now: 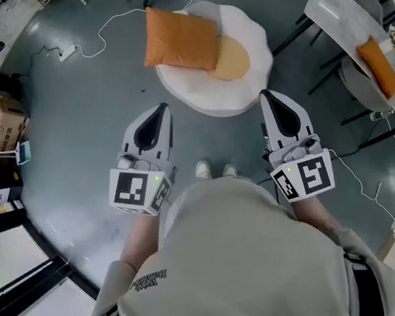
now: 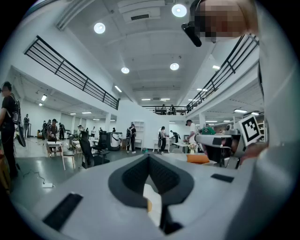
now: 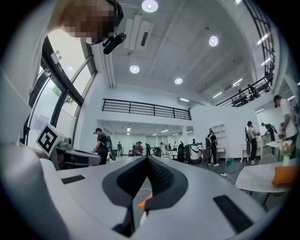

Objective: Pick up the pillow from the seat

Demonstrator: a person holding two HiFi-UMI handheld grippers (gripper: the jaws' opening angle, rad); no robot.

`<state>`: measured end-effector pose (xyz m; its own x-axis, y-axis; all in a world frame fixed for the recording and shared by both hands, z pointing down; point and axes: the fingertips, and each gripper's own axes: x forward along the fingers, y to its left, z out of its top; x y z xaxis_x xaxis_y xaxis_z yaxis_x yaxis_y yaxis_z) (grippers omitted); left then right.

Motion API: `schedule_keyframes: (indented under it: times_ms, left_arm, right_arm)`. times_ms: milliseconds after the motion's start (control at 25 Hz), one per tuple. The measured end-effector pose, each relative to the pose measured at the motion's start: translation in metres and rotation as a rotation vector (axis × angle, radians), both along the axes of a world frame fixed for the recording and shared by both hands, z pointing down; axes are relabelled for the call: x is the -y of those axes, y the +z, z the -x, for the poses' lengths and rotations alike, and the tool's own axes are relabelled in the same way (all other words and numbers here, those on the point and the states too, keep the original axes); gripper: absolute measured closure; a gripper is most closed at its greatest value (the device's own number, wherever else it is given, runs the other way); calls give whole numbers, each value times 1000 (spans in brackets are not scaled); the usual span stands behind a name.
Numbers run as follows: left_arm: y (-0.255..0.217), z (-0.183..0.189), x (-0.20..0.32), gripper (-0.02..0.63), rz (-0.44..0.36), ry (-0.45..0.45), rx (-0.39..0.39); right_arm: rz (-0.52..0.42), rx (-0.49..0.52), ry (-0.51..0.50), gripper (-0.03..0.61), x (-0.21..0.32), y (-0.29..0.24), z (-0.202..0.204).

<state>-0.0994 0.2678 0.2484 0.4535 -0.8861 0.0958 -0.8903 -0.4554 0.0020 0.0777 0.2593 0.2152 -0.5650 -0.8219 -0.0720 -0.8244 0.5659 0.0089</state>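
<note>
Toward the upper middle of the head view, the orange pillow lies across the left part of the white round seat, overlapping a yellow disc cushion. Lower in the frame, the left gripper and right gripper are held level, short of the pillow, with jaws together and empty. Nothing of the task looks done. The approach, opening the jaws, gripping and lifting all remain.

left hand-held gripper | jaws pressed together | people standing far ahead
</note>
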Motion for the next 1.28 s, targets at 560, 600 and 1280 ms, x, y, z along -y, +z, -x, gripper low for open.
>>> schedule_keyframes:
  times_ms: [560, 600, 1280]
  left_arm:
    - [-1, -8, -5, 603, 4, 14, 5]
    - [-1, -9, -6, 603, 4, 16, 7]
    - [7, -43, 0, 603, 14, 8, 29]
  right_arm:
    - [22, 32, 25, 569, -3, 4, -12]
    - [25, 34, 24, 569, -3, 5, -13]
    - [53, 52, 13, 569, 1, 19, -46]
